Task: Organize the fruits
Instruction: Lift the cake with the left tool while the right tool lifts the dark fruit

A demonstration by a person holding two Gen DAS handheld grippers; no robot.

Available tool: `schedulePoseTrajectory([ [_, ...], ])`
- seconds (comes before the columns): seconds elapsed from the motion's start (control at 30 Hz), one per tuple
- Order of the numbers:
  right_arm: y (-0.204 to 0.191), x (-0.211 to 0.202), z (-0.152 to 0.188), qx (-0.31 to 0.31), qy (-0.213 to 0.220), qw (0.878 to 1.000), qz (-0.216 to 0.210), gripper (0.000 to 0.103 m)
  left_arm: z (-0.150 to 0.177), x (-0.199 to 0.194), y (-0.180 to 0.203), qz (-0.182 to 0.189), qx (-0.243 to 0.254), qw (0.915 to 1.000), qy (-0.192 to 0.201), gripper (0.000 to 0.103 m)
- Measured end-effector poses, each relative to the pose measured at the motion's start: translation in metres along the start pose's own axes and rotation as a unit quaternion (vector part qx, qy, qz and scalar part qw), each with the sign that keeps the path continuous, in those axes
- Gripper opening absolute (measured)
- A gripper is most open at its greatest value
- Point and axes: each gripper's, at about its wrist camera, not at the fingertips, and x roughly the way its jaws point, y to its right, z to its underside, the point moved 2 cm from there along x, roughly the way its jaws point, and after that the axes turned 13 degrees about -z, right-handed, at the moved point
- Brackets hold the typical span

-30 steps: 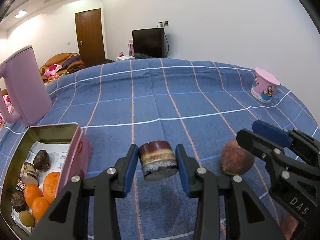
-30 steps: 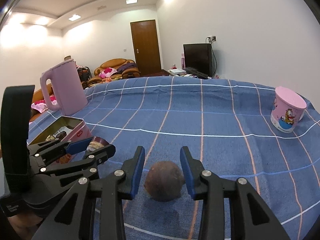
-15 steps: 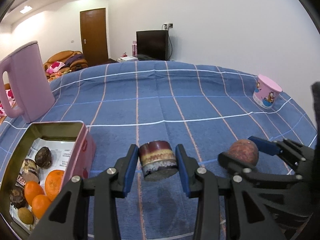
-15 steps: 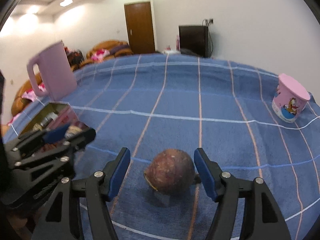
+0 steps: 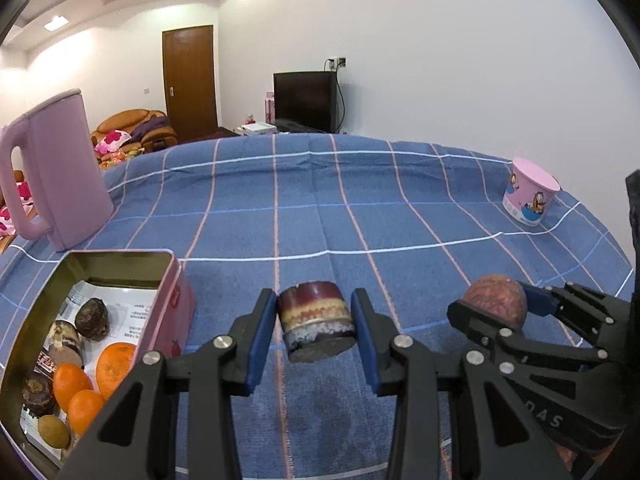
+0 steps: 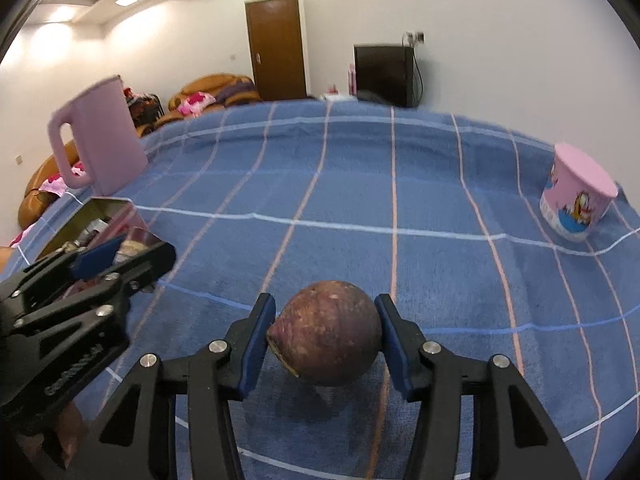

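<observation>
My left gripper (image 5: 314, 297) is shut on a short cut chunk (image 5: 316, 324) with dark purple skin and cream bands, held just above the blue cloth. To its right a round brown-purple fruit (image 6: 326, 340) sits between the blue pads of my right gripper (image 6: 325, 300). Those jaws are closing, and both pads touch the fruit's sides. The left wrist view shows that fruit (image 5: 496, 300) in the right gripper (image 5: 493, 303) from the side. An open pink tin (image 5: 120, 255) at the lower left holds oranges (image 5: 114, 368) and several dark fruits.
A tall pink jug (image 5: 60, 176) stands behind the tin at the left. A pink cartoon cup (image 5: 530, 192) stands at the far right near the edge of the blue checked cloth (image 5: 320, 208). A sofa, a door and a television lie beyond the table.
The right gripper's jaws spread wide around the round fruit, then came in onto its sides. The left gripper kept still with the chunk in it.
</observation>
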Motion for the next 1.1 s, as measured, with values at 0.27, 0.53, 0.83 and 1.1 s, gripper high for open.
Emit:
schedulePoseTrajectory([
  [0.27,-0.004,-0.015,0.001,-0.006,0.036,0.999,-0.013,0.053,-0.001,-0.008,-0.001,-0.011,-0.001,0.9997,0.021,0.04],
  [0.53,-0.011,-0.031,0.002,-0.021,0.077,0.997,-0.016,0.053,-0.001,-0.017,-0.002,-0.02,-0.006,0.9988,0.046,0.04],
  [0.83,-0.014,-0.041,0.004,-0.028,0.101,0.994,-0.019,0.053,-0.001,-0.025,-0.003,-0.03,-0.007,0.9973,0.067,0.04],
  [1.1,-0.016,-0.05,0.006,-0.035,0.126,0.991,-0.017,0.053,0.0,-0.034,-0.003,-0.039,-0.009,0.9951,0.091,0.04],
])
